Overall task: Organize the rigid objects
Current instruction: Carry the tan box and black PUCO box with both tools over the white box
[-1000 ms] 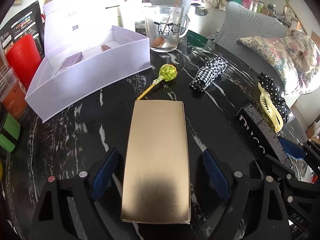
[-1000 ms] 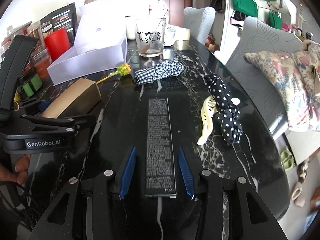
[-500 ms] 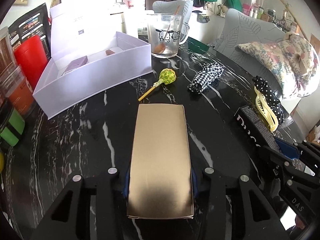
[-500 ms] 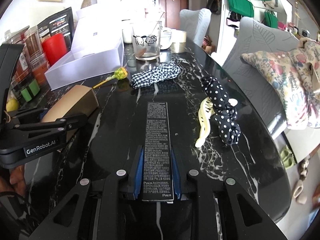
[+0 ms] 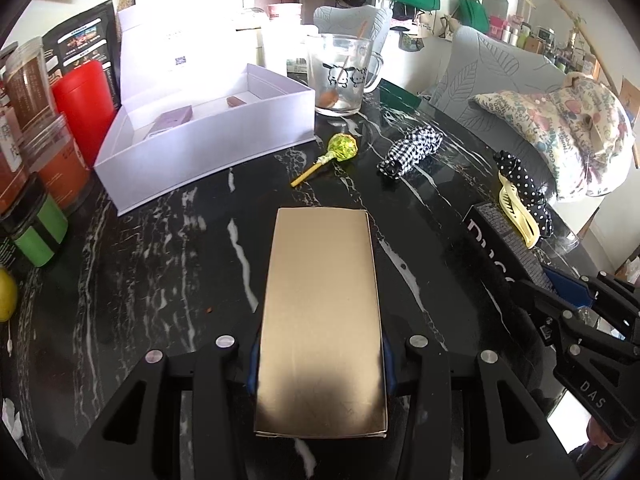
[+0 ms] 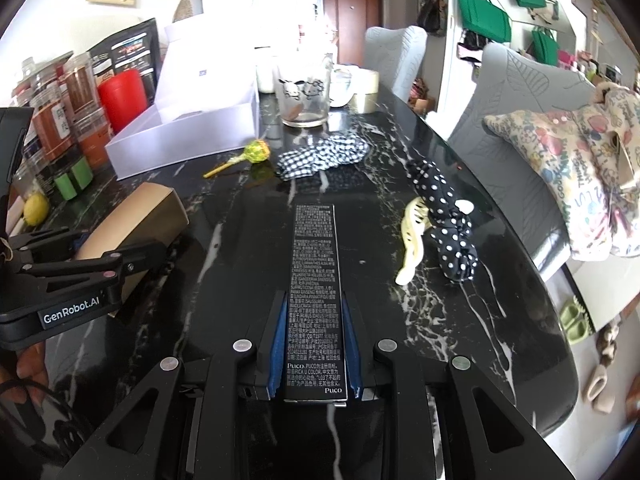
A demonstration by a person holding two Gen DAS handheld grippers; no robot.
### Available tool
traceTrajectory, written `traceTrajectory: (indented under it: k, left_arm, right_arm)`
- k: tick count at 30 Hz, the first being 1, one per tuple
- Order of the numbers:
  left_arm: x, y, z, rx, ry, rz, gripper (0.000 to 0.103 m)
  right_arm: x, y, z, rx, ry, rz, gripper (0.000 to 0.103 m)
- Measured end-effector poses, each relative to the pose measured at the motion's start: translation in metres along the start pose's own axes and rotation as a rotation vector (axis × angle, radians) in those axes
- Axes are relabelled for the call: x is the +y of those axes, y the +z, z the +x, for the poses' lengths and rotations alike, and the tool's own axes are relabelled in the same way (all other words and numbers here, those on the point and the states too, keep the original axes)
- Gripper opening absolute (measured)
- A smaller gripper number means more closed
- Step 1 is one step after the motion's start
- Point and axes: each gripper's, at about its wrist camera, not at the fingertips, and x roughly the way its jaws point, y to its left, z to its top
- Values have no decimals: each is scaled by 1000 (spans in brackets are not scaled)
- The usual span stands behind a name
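I have both grippers loaded. The left gripper (image 5: 320, 364) is clamped on the near end of the gold box (image 5: 322, 312), blue pads pressed flat against its long sides; the box points away from me over the black marble table (image 5: 160, 260). The right gripper (image 6: 314, 354) is clenched on the near end of the black carton (image 6: 314, 280), a long slim one printed with white text, also pointing away. In the right view the gold box sits to the left of the carton, well apart from it.

I judge this to be the end of the pick-up step — both grasps are made, neither item is stowed yet. The likely destination is the open white box (image 5: 208, 148) at far left, which already holds two small items. The lollipop (image 5: 340, 148) lies just beside its near right corner, and the checked cloth (image 5: 412, 146), polka-dot cloth (image 5: 524, 184) and yellow clip (image 5: 516, 216) lie to the right — soft things I would leave alone.

Next I need to lift each item clear of the table, carry it over the white box's near wall, and keep the arms from crossing. The gold box should go first; it is nearer.
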Motion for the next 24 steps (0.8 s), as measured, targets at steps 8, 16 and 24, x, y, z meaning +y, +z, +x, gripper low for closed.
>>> traceTrajectory:
  k: [8, 16, 24]
  left_arm:
    - [10, -5, -19, -20, 21, -23, 43]
    - [21, -12, -40, -42, 50, -57, 43]
    - [39, -29, -59, -51, 89, -106, 43]
  right_arm:
    - [20, 2, -6, -18, 47, -38, 25]
    - [44, 2, -13, -25, 121, -75, 25]
    - [71, -2, -17, -24, 192, -112, 25]
